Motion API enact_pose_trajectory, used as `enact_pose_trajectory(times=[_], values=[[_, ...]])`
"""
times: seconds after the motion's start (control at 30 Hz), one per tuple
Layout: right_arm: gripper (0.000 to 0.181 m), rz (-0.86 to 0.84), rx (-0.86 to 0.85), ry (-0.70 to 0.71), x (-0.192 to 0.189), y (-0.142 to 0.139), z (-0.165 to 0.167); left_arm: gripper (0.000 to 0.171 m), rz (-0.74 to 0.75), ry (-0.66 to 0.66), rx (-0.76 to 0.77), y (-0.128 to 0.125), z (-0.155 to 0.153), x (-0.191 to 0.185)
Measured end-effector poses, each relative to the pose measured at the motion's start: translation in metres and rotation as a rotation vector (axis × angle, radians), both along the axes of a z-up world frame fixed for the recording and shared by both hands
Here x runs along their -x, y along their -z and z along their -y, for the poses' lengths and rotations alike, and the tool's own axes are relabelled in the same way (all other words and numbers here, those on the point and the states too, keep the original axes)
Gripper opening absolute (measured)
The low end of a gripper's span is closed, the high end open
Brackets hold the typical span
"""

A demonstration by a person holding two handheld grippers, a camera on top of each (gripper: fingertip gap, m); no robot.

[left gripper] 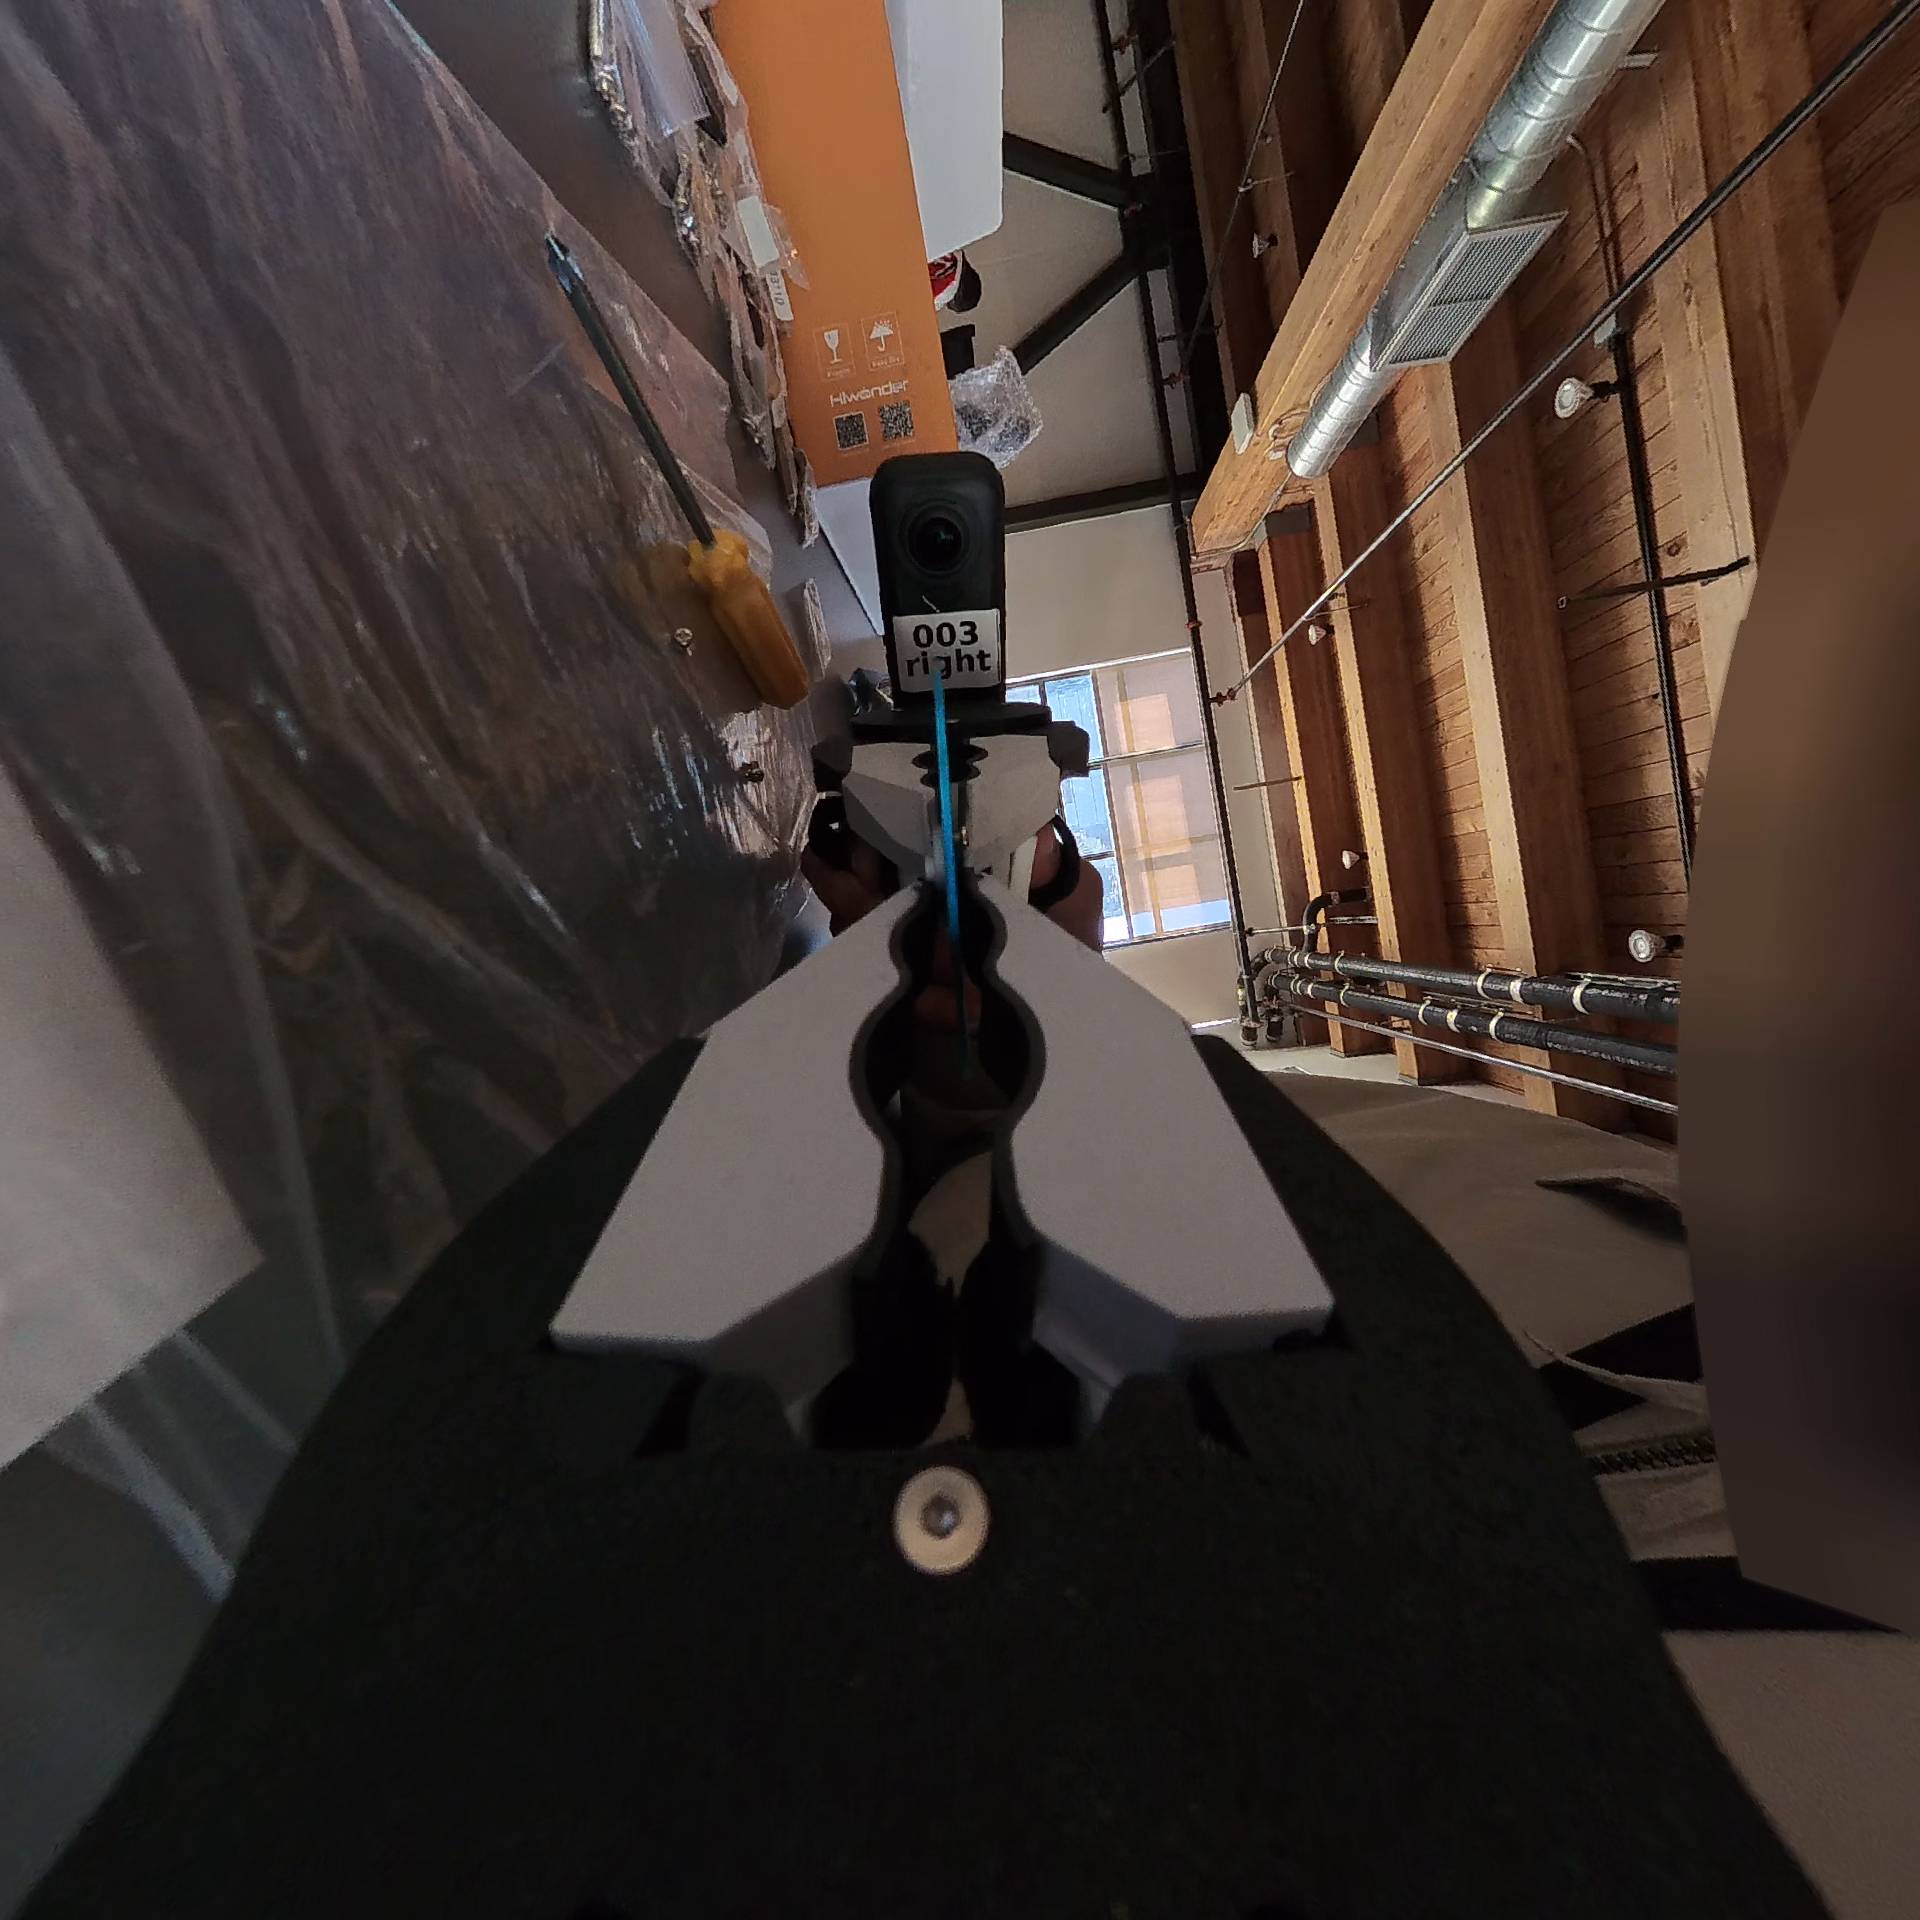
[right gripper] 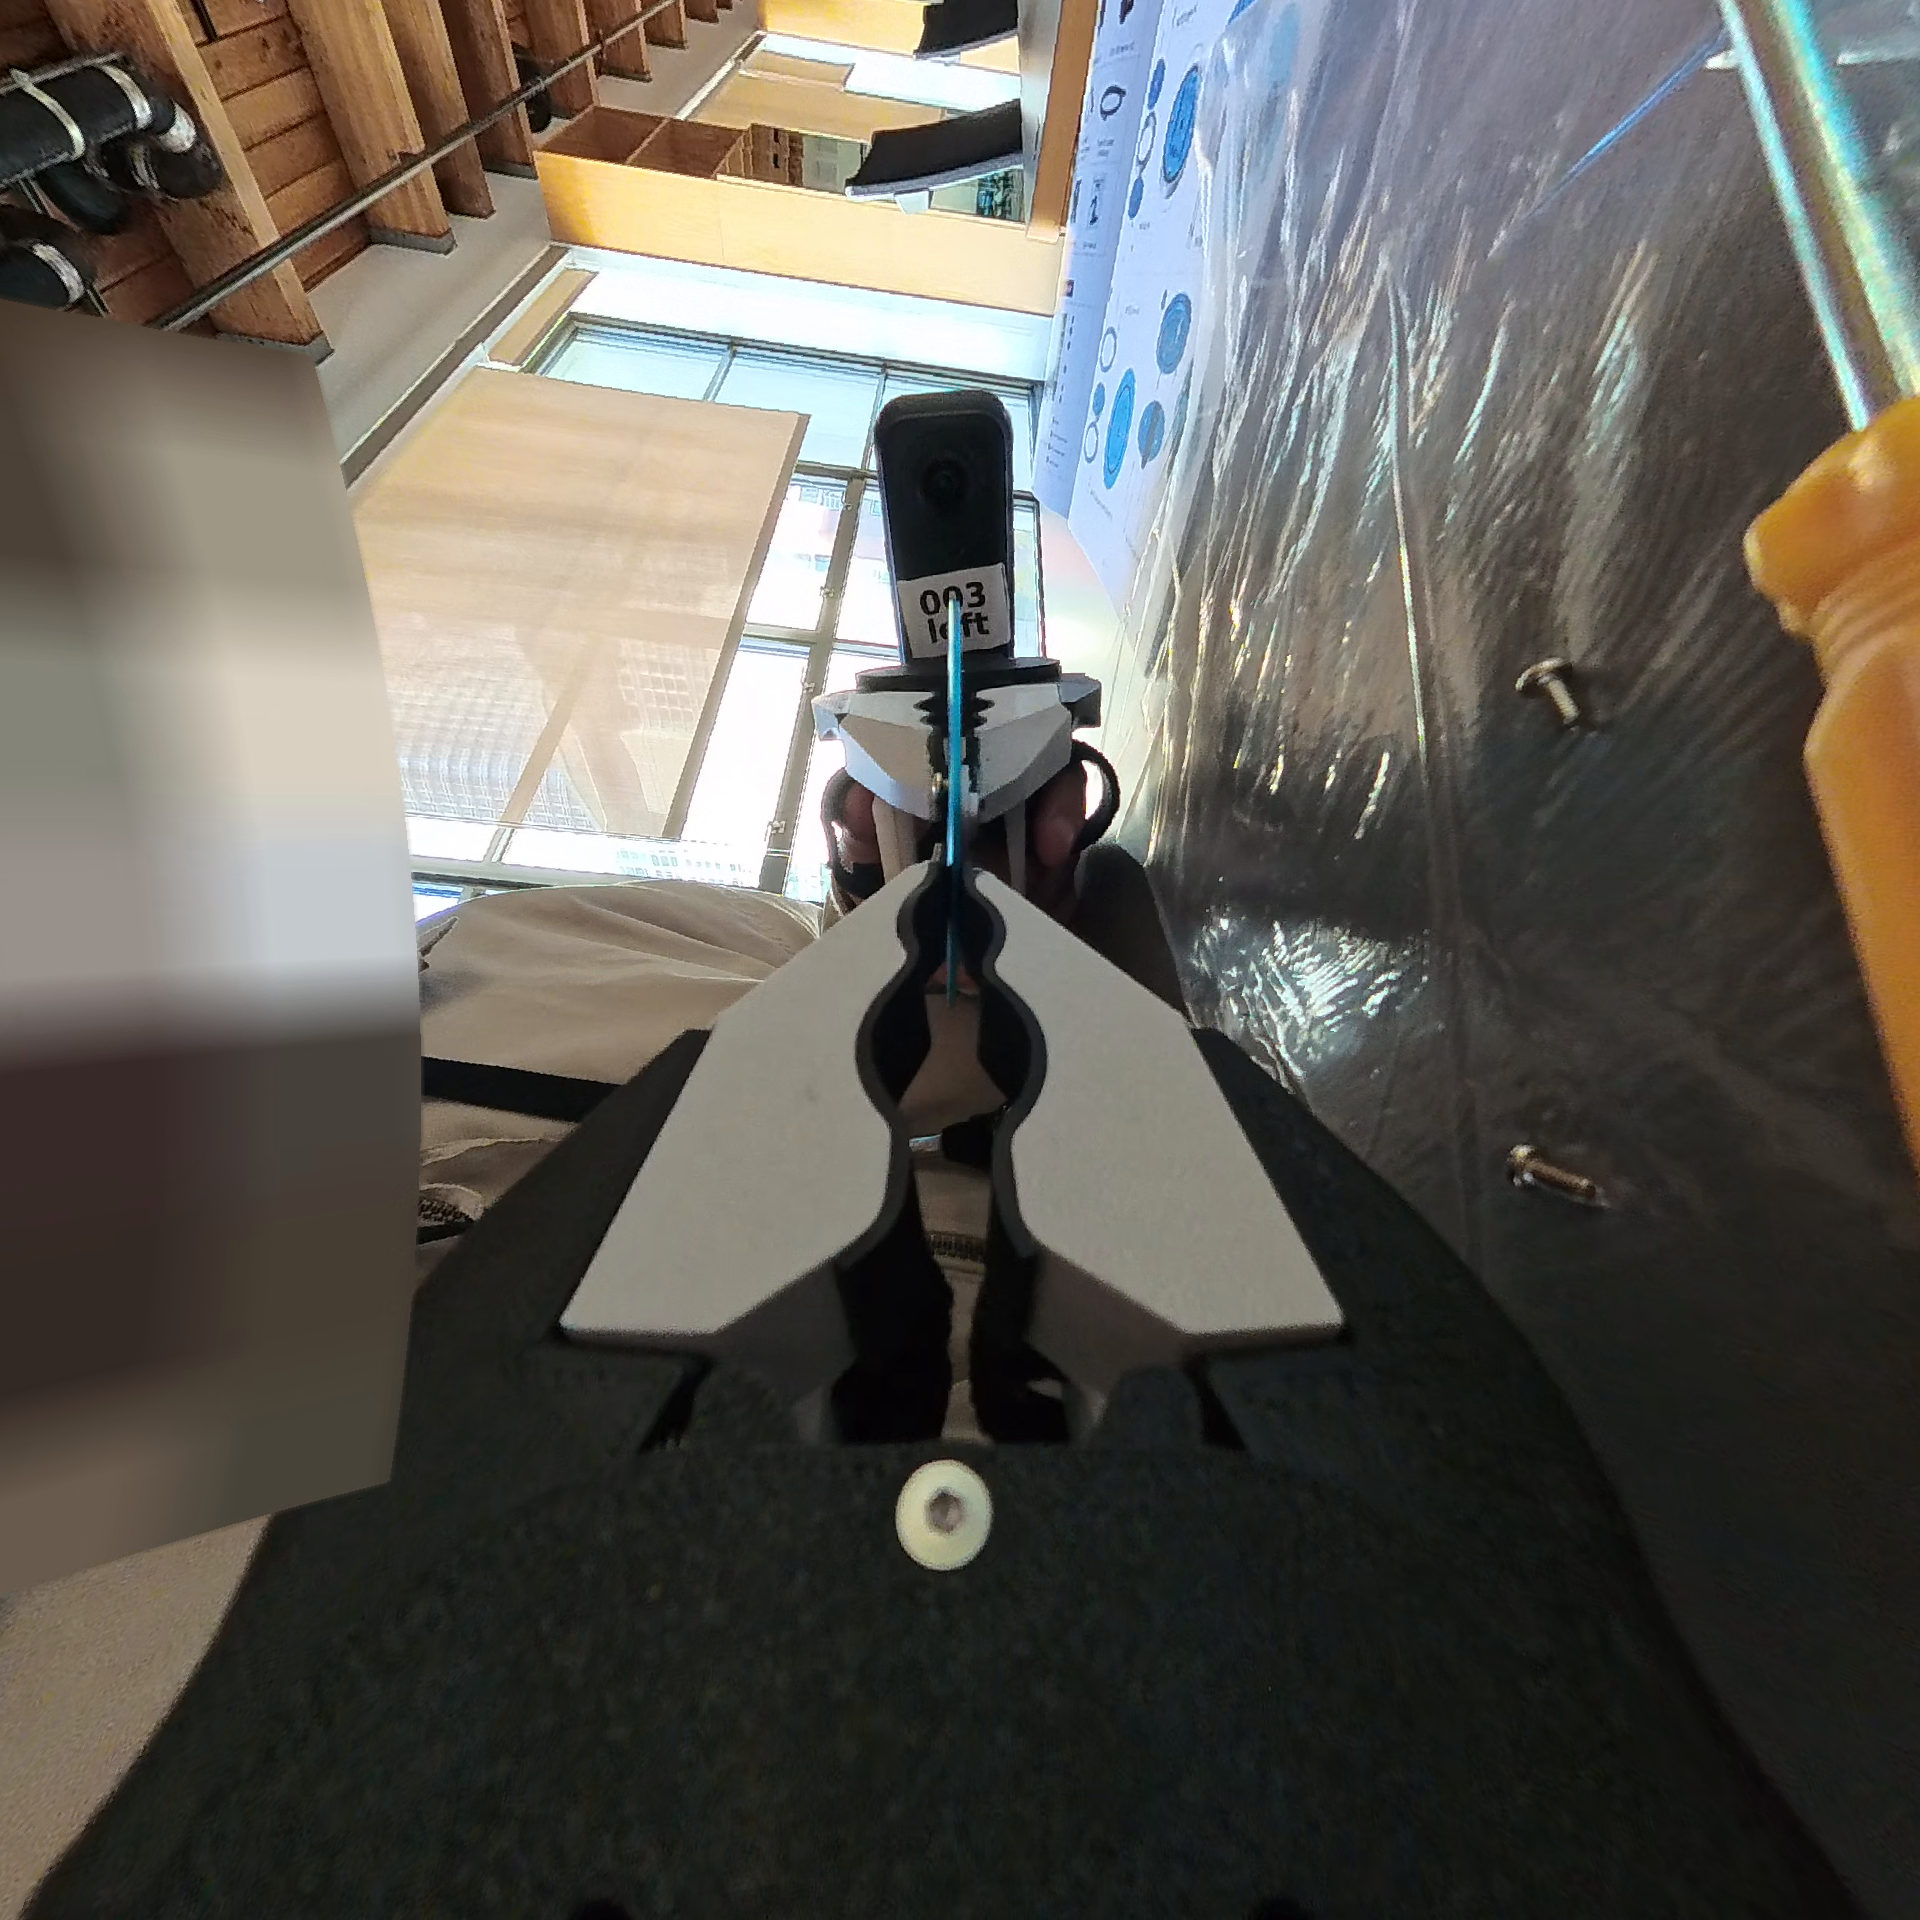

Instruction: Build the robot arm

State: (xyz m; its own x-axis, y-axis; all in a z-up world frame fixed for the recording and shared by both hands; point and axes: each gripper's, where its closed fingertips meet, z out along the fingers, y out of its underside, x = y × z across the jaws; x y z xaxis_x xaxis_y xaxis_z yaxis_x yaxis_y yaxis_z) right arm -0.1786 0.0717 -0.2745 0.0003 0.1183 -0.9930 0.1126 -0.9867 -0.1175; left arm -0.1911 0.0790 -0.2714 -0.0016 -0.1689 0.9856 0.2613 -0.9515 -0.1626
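My left gripper (left gripper: 940,899) and my right gripper (right gripper: 951,878) point at each other, tip to tip, in the air beside the table. Both are shut on the same thin blue flat piece (left gripper: 940,727), which I see edge-on as a narrow blue line. In the right wrist view the piece (right gripper: 953,831) runs between my own fingertips and those of the left gripper (right gripper: 951,800). In the left wrist view the right gripper (left gripper: 951,831) faces me just beyond my tips. A hand holds each far gripper from behind.
The table, covered in clear plastic film (left gripper: 364,623), bears a yellow-handled screwdriver (left gripper: 743,613), an orange box (left gripper: 842,239) and bags of small parts (left gripper: 717,208). Two loose screws (right gripper: 1553,691) lie by the screwdriver handle (right gripper: 1849,644). A printed sheet (right gripper: 1132,312) lies farther along. The tips of both grippers are at nearly the same place.
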Motion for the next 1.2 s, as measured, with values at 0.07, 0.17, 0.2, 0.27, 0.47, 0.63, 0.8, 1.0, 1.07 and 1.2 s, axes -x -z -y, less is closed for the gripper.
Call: enact_pose_trajectory(times=[0.07,0.17,0.2,0.27,0.47,0.63,0.8,1.0,1.07,1.2], values=[[0.000,-0.002,0.002,0.002,0.000,0.000,0.000,0.003,0.001,0.000,0.000,0.000,0.000,0.000],[0.000,-0.001,-0.019,0.018,0.001,-0.001,-0.002,0.004,0.001,-0.018,-0.006,-0.001,-0.002,0.001],[0.000,-0.008,-0.036,0.032,0.002,-0.002,-0.003,0.004,0.005,-0.028,-0.013,-0.002,-0.003,0.002],[0.012,0.013,-0.059,0.053,0.004,0.000,-0.005,0.004,0.011,-0.051,-0.011,-0.003,-0.005,0.005],[0.012,-0.021,-0.051,0.047,0.017,-0.003,-0.003,0.004,0.004,-0.047,-0.022,-0.004,-0.002,0.001],[0.004,-0.014,0.000,0.039,0.018,0.001,-0.003,0.004,-0.001,-0.048,0.005,0.000,-0.001,0.000],[0.004,-0.017,0.037,0.013,0.017,0.002,0.000,0.004,-0.002,-0.013,0.004,0.000,0.000,-0.001],[0.004,-0.015,0.052,-0.008,0.017,0.002,-0.001,0.004,-0.014,0.026,-0.005,0.000,0.000,-0.002],[0.004,-0.005,0.052,-0.014,0.017,0.004,-0.002,0.004,-0.021,0.033,-0.003,0.001,-0.001,-0.002],[0.004,0.012,0.045,-0.031,0.016,0.004,-0.003,0.003,-0.027,0.040,-0.003,0.003,-0.002,-0.003]])
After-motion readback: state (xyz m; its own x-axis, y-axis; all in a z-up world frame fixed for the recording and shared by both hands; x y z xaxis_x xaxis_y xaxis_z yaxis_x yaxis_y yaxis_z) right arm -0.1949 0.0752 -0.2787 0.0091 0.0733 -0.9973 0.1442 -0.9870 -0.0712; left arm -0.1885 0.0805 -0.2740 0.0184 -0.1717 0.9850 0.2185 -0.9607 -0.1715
